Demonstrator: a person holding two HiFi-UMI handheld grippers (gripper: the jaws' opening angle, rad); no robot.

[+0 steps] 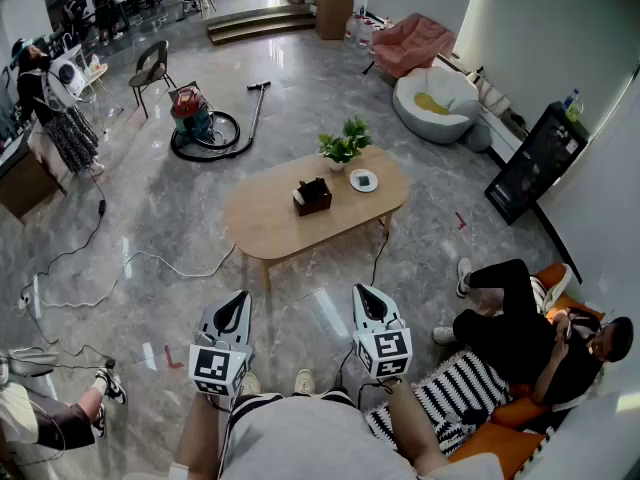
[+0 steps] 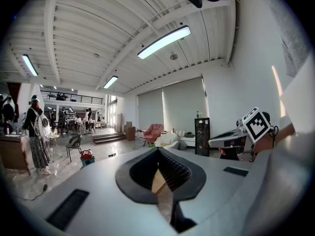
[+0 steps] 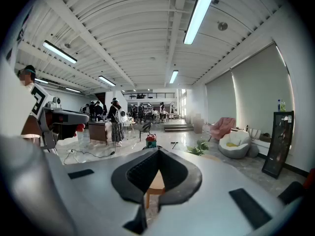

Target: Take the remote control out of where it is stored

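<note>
At the lower middle of the head view, two tools are hovering: the left tool [image 1: 236,308] and the right tool [image 1: 368,300] are both staying clenched on nothing. The task is not yet starting. Well apart ahead, one desk [image 1: 262,220] is carrying one dark box [image 1: 313,196], probably holding the remote control, though I cannot tell, one plant [image 1: 344,146] and one dish [image 1: 364,180].

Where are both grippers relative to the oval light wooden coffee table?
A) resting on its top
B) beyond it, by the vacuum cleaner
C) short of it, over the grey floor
C: the left gripper and right gripper hang over grey floor, which shows between them and the wooden coffee table.
</note>
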